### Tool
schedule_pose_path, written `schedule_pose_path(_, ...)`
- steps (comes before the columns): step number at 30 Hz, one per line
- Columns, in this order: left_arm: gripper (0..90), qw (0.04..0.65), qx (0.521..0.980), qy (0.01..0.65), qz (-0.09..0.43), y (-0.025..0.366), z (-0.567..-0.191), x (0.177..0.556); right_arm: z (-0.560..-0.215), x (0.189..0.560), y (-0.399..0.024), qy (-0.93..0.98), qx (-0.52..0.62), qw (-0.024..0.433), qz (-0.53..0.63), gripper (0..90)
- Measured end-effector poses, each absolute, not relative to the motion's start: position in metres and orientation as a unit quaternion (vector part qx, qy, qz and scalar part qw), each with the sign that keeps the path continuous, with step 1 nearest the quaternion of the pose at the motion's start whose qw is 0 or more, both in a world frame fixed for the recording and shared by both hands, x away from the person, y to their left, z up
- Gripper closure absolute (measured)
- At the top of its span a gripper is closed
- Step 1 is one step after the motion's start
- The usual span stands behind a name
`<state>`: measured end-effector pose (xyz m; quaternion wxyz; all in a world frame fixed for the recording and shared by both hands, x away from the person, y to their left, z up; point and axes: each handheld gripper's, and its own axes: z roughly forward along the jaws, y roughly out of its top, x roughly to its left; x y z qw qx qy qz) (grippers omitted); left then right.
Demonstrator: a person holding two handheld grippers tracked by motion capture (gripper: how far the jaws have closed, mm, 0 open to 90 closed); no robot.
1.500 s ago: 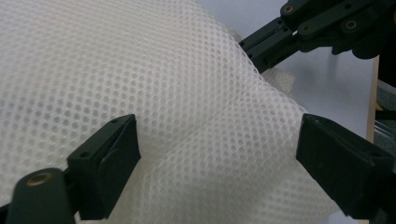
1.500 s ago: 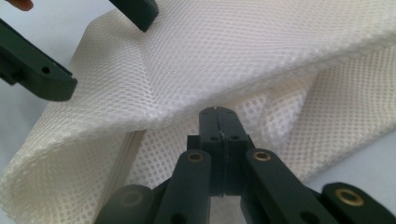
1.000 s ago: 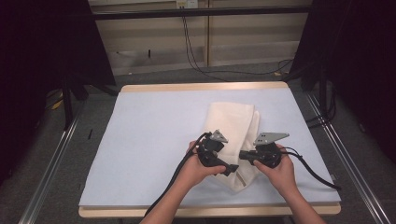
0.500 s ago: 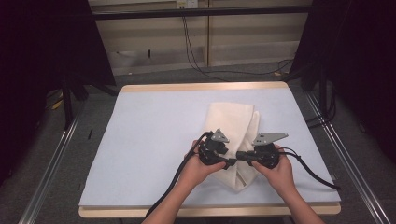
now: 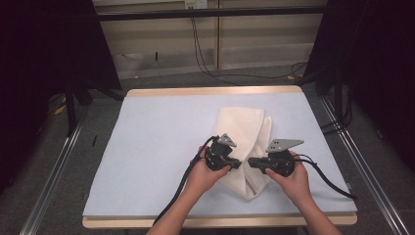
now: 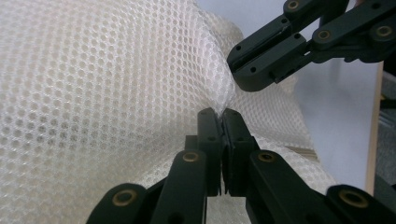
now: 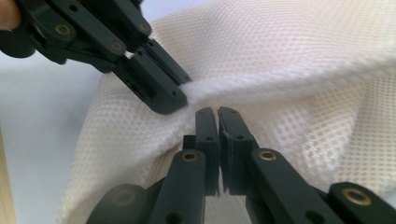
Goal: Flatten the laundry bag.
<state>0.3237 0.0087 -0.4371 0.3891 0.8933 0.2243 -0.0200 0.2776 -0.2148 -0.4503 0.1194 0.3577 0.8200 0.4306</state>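
pale blue sheeting covers the wooden table (image 5: pixel 147 147), with dark curtains to either side and cables on the floor behind. a cream mesh cloth (image 5: pixel 244 132) lies folded on the right half of the table, running from the middle toward the near edge, where both hands meet over it.

against the picture a second ago, the left gripper (image 5: pixel 239 164) had its jaws standing wide over the cloth; they have just been closing and now sit pressed together on a raised ridge of the mesh, as the left gripper view (image 6: pixel 219 114) shows. the left hand (image 5: pixel 205 174) has edged slightly toward the other hand. the right gripper (image 5: pixel 250 162) has kept its place; its jaws have just been opening a little, and in the right gripper view (image 7: pixel 218 112) a thin slit shows between them, the tips against the fold. whether they grip the cloth i cannot tell.

both forearms come in from the near edge, angled inward. the right hand (image 5: pixel 288 178) wraps its gripper's body, and the two sets of tips point at each other, almost touching.
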Motion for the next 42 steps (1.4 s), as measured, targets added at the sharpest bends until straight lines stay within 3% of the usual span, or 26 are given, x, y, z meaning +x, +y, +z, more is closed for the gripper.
schedule_pose_path(11,88.4,0.431,0.858,0.278,-0.029,0.052,-0.420,0.332,-0.448,0.278,-0.237,0.809,0.387,0.146,0.418,81.4)
schedule_pose_path(16,88.5,0.443,0.847,0.293,-0.030,0.069,-0.413,0.336,-0.449,0.280,-0.240,0.805,0.396,0.156,0.413,69.3)
schedule_pose_path(21,88.4,0.449,0.839,0.307,-0.021,0.086,-0.408,0.339,-0.453,0.282,-0.239,0.808,0.406,0.164,0.395,63.3)
schedule_pose_path(34,88.4,0.449,0.824,0.344,0.009,0.121,-0.403,0.346,-0.458,0.285,-0.236,0.815,0.399,0.153,0.391,85.0)
schedule_pose_path(42,88.3,0.448,0.814,0.368,0.025,0.145,-0.405,0.351,-0.458,0.287,-0.237,0.815,0.397,0.166,0.388,85.5)
